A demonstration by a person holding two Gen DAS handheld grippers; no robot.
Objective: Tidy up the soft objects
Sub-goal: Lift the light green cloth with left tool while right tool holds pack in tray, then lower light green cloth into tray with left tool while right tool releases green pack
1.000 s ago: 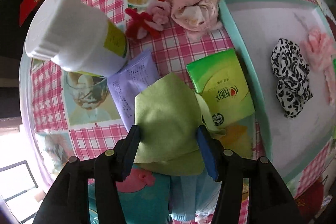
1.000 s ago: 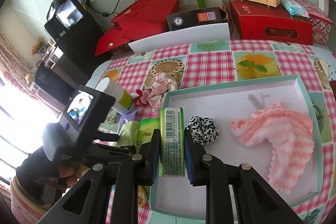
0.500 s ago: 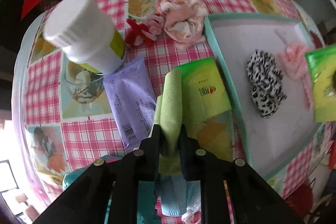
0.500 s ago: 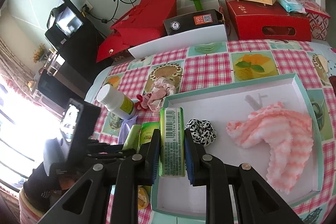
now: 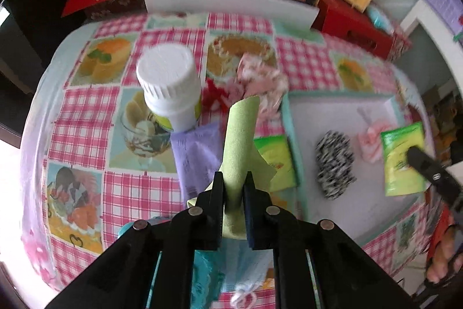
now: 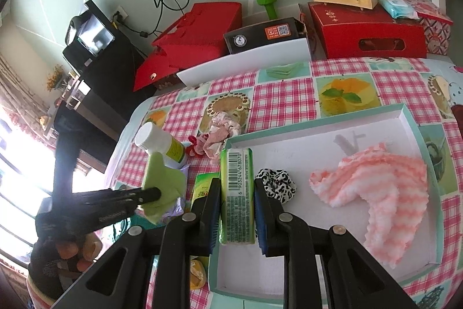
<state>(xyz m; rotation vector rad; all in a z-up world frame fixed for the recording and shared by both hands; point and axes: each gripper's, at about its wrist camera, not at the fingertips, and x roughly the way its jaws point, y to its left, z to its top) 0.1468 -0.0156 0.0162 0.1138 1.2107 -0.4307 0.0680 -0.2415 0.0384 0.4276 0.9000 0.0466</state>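
My left gripper [image 5: 233, 181] is shut on a light green cloth [image 5: 238, 141] and holds it lifted above the checked table; it also shows in the right wrist view [image 6: 163, 181]. My right gripper [image 6: 235, 187] is shut on a green tissue pack [image 6: 237, 193], held over the near left part of the white tray [image 6: 318, 132]. In the tray lie a leopard scrunchie [image 6: 276, 183] and a pink striped cloth [image 6: 373, 187]. A pink scrunchie [image 5: 260, 83] and a red bow [image 5: 214, 94] lie on the table beyond the tray's corner.
A white bottle [image 5: 170, 86] stands left of the cloth, with a purple packet [image 5: 196, 155] and a second green tissue pack [image 5: 275, 161] beneath it. Blue fabric [image 5: 231, 265] lies at the near edge. Red boxes [image 6: 367, 31] line the far side.
My left gripper closed on the green cloth and lifted it off the table, its view tilting up. My right gripper kept holding the tissue pack over the tray.
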